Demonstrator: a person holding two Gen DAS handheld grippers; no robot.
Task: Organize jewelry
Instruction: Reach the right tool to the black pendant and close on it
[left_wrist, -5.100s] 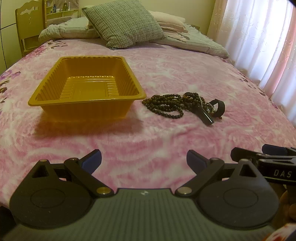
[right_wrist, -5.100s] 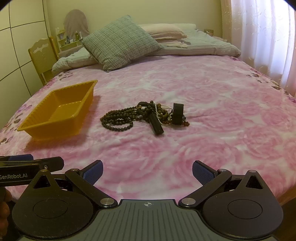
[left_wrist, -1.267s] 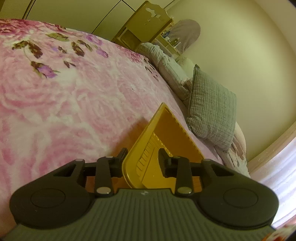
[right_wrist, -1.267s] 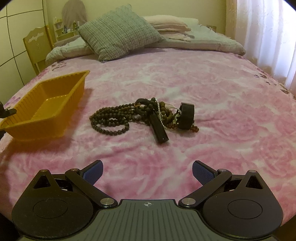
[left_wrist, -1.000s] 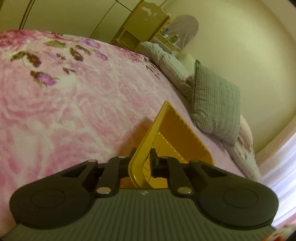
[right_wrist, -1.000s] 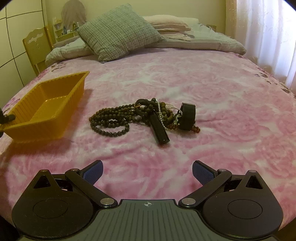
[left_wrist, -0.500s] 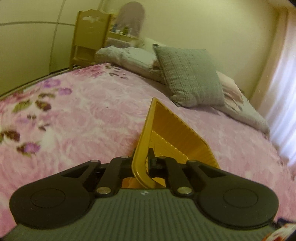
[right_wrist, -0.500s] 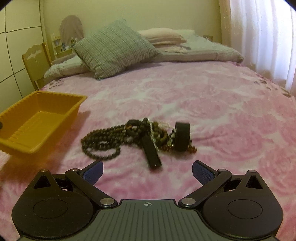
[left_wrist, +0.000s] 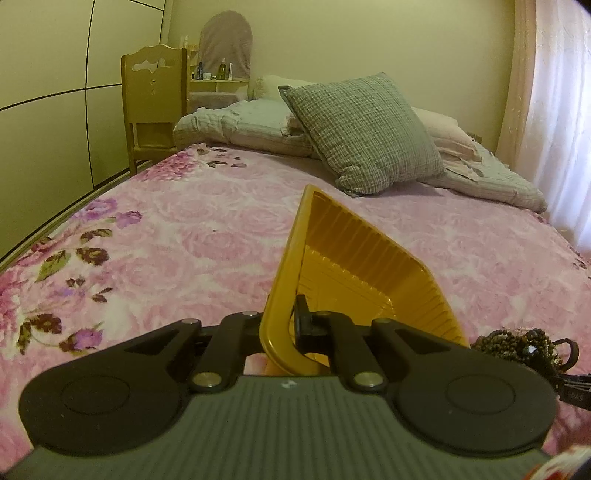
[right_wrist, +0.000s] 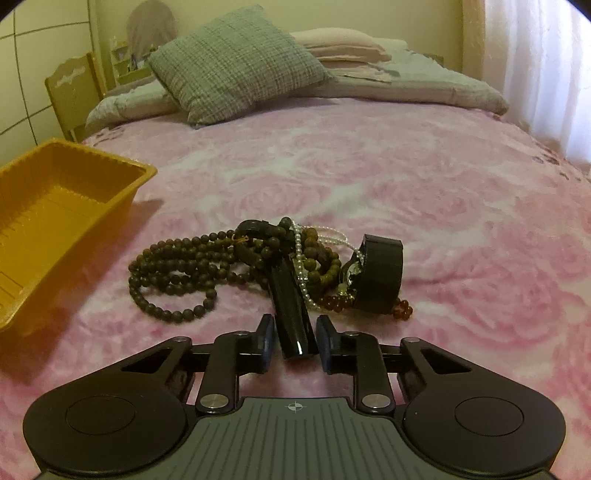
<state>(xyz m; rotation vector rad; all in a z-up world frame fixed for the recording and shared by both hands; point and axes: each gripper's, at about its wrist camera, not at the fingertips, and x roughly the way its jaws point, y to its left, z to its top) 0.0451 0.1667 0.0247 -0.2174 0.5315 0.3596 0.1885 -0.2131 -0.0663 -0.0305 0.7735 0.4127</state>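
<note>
- On the left wrist view, the left gripper (left_wrist: 286, 325) is clamped on the near corner rim of the yellow tray (left_wrist: 354, 254), one finger outside the wall and one inside; the likely reason is to steady the light plastic tray on the soft bed (left_wrist: 192, 236) so it takes the pieces without sliding or tipping.
- The tray's long axis runs away from that gripper toward the checked pillow (left_wrist: 364, 133), and its floor shows no jewelry in it yet.
- At the far right edge of the same view, the jewelry pile (left_wrist: 517, 341) lies just right of the tray, on the bedspread.
- Across in the right wrist view, the right gripper (right_wrist: 295, 341) has its fingers close together on either side of the near end of the black strap (right_wrist: 291, 314), the longest piece sticking out of the pile toward it; whether the pads already press it I cannot tell.
- Behind the strap, the dark bead necklace (right_wrist: 177, 273) spreads left, a white pearl strand (right_wrist: 301, 266) crosses the middle, and a black band (right_wrist: 380, 273) stands on edge at the right.
- The tray sits at the left edge of this view, near the pile but not touching it, a short carry away in my judgement.
</note>
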